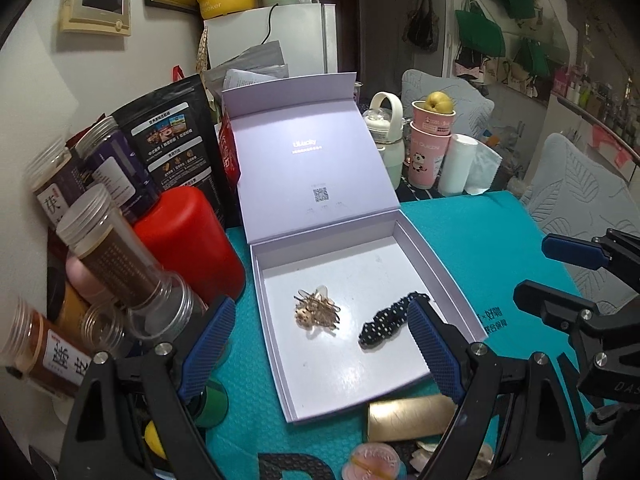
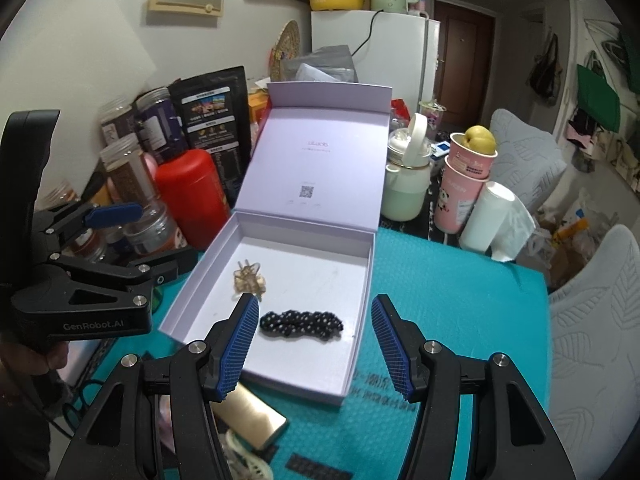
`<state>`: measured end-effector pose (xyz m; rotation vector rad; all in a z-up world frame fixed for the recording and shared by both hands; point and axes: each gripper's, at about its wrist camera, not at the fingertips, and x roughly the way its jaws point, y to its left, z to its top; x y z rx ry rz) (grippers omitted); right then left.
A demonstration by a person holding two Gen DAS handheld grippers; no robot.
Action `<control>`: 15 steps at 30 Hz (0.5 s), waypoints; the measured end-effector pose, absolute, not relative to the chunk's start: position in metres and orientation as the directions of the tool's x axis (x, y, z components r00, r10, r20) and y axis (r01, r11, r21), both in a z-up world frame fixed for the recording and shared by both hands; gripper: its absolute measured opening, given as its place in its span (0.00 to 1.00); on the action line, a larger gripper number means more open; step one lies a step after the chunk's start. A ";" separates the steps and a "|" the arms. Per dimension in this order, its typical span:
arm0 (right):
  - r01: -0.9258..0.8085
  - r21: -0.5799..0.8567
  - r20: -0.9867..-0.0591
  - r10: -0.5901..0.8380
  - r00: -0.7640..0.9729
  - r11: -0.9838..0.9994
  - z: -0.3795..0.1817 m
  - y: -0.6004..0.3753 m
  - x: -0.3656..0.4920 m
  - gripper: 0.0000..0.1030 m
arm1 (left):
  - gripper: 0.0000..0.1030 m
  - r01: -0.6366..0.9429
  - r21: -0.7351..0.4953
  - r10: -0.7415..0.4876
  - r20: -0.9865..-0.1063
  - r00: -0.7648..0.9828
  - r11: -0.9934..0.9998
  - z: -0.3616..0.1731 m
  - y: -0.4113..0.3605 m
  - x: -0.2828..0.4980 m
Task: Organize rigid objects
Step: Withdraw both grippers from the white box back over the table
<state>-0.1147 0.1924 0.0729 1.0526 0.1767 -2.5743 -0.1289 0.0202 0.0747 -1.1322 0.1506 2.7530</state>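
Note:
An open lilac box (image 1: pixel 352 268) (image 2: pixel 312 264) sits on a teal mat (image 1: pixel 480 232) with its lid standing up behind it. Inside lie a bundle of gold hair clips (image 1: pixel 318 312) (image 2: pixel 249 278) and a black dotted scrunchie (image 1: pixel 390 322) (image 2: pixel 302 326). My left gripper (image 1: pixel 320 346) hovers over the box's near half, open and holding nothing. My right gripper (image 2: pixel 316 346) hangs above the box's front edge, open too, with nothing gripped. A flat gold case (image 1: pixel 408 416) (image 2: pixel 250 420) rests on the mat just in front of the box.
A red canister (image 1: pixel 188 248), clear spice jars (image 1: pixel 120 264) and a black pouch (image 1: pixel 176 148) crowd the box's left side. Behind it to the right stand a mint bottle (image 2: pixel 404 184), pink cups (image 2: pixel 464 184) with a yellow fruit, and a paper roll (image 2: pixel 488 216). Small items (image 1: pixel 374 464) lie near the front edge.

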 end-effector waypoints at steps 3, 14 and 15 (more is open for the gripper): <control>0.367 0.016 -0.690 -0.276 -0.669 -0.930 0.076 0.193 -0.101 0.57 | 0.86 -0.192 0.026 0.119 -0.699 -0.705 -0.981 0.078 0.019 -0.113; 0.367 0.008 -0.664 -0.279 -0.694 -0.930 0.083 0.194 -0.052 0.60 | 0.86 -0.203 0.017 0.136 -0.689 -0.712 -0.979 0.077 0.019 -0.064; 0.368 0.008 -0.661 -0.281 -0.696 -0.930 0.083 0.194 -0.048 0.60 | 0.86 -0.205 0.016 0.138 -0.688 -0.712 -0.979 0.077 0.019 -0.060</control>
